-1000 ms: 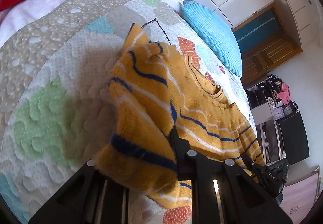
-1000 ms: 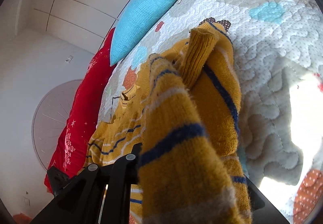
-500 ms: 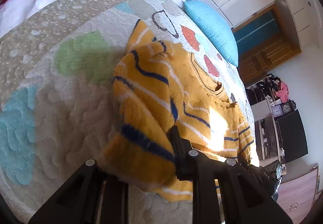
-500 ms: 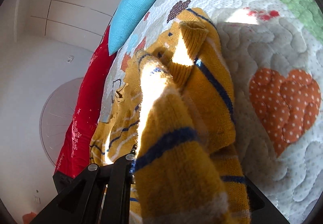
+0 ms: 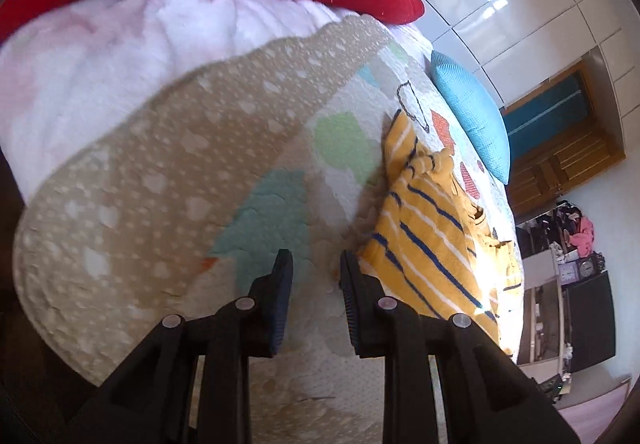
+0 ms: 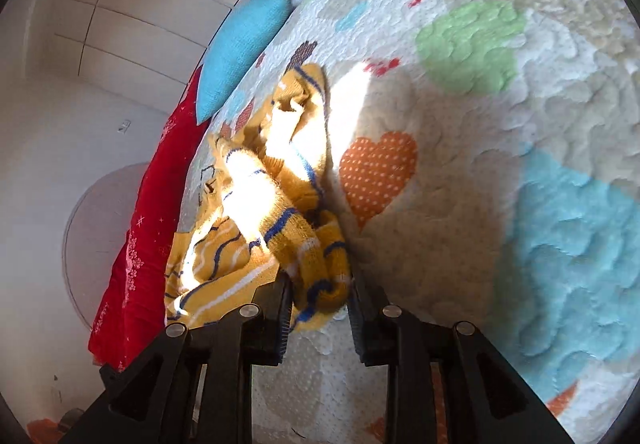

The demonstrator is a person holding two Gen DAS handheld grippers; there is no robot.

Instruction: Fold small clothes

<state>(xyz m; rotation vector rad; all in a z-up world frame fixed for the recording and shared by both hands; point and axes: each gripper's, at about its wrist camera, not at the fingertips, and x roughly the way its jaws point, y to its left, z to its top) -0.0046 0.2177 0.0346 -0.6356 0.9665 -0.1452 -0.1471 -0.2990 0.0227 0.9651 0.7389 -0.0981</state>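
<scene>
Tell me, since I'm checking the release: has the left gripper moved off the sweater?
Yes. The left gripper has let go and backed off leftward; the striped yellow sweater now lies on the quilt to its right.

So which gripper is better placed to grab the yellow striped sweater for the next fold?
Right. The right gripper is open with the yellow striped knitted sweater between its fingers. The left gripper is open over bare quilt, beside the sweater.
</scene>
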